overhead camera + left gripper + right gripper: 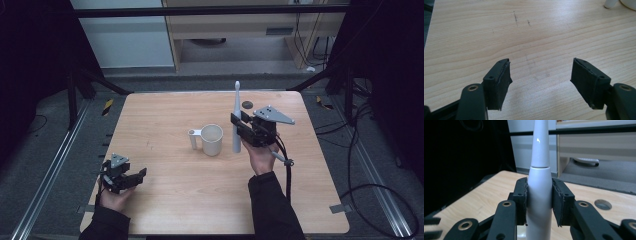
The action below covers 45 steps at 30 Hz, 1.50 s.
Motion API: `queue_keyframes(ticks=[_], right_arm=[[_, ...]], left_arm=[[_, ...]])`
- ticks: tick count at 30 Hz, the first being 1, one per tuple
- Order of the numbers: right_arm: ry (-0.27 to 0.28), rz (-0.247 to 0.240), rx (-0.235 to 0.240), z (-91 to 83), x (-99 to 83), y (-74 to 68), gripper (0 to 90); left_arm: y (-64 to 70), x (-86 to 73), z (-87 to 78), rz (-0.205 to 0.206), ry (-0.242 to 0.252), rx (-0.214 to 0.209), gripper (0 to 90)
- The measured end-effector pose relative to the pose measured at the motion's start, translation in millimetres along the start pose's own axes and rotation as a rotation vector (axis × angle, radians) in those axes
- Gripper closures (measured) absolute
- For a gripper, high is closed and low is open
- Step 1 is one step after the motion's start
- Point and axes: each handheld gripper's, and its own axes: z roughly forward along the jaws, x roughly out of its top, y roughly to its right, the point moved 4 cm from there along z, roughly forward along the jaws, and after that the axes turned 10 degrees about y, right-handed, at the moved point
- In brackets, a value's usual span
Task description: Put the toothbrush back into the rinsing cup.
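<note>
The toothbrush (236, 117) is clamped upright in the right gripper (243, 129), just right of the mug (212, 139), seemingly (left gripper (131, 178) gapes, empty).

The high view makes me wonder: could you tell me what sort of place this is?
Probably a lab recording station: a bare wooden table on metal floor rails, loose cables, dark surrounds.

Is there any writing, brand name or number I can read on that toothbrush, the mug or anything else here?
None can be read.
The white electric toothbrush held in the right hand-held gripper bears only a tiny white mark on its neck, too small to make out.
The white plastic mug and the light wooden table bear no lettering.
</note>
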Motion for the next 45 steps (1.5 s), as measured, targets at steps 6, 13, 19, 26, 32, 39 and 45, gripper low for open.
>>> queue_keyframes(ticks=[6, 13, 19, 26, 32, 39, 45], right_arm=[[0.041, 0.019, -0.007, 13.3, 4.6, 0.5, 67.6], [0.083, 0.038, -0.017, 28.0, 11.3, 1.0, 67.6], [0.11, 0.05, -0.032, 40.6, 13.2, 1.1, 67.5], [0.114, 0.065, -0.037, 58.4, 9.3, -0.7, 67.5], [0.117, 0.074, -0.036, 72.2, 3.1, -3.8, 67.5], [0.094, 0.078, -0.031, 85.7, -9.2, -8.4, 67.5], [0.06, 0.073, -0.026, 92.1, -21.5, -12.5, 67.5]], left_arm=[[-0.2, -0.1, 0.6, 0.0, 0.0, 0.001, 30.5], [-0.3, 0.2, 0.9, 0.0, 0.001, 0.002, 30.5], [-0.9, 0.4, 1.2, -0.001, 0.003, 0.004, 30.6], [-0.9, 0.7, 1.3, 0.001, 0.004, 0.004, 30.5], [-1.1, 0.7, 1.5, 0.002, 0.004, 0.003, 30.5], [-1.4, 0.7, 1.6, 0.002, 0.004, 0.002, 30.5], [-1.2, 0.9, 1.5, 0.003, 0.004, 0.001, 30.5]])
